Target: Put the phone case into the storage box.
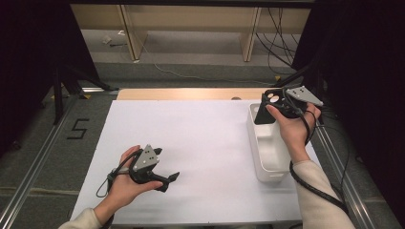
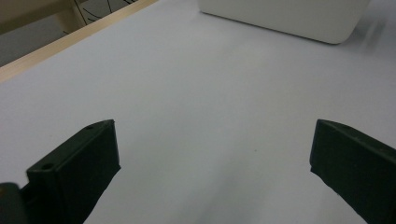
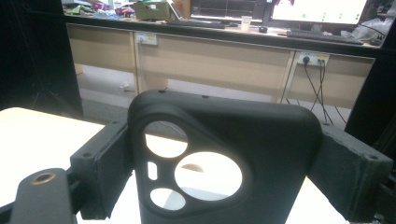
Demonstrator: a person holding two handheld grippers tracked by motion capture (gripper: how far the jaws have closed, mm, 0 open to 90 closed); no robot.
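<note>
The black phone case [image 3: 224, 158] is standing upright, its long axis vertical, over the far end of the white bin [image 1: 267, 148]. The right hand-held gripper [image 1: 272, 107] is pinching its two sides. The left hand-held gripper [image 1: 169, 180] is hovering spread over the worktop [image 1: 200, 138], well apart.

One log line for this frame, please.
right hand-held gripper: shut on phone case, above bin | left hand-held gripper: open, empty, low over table
</note>
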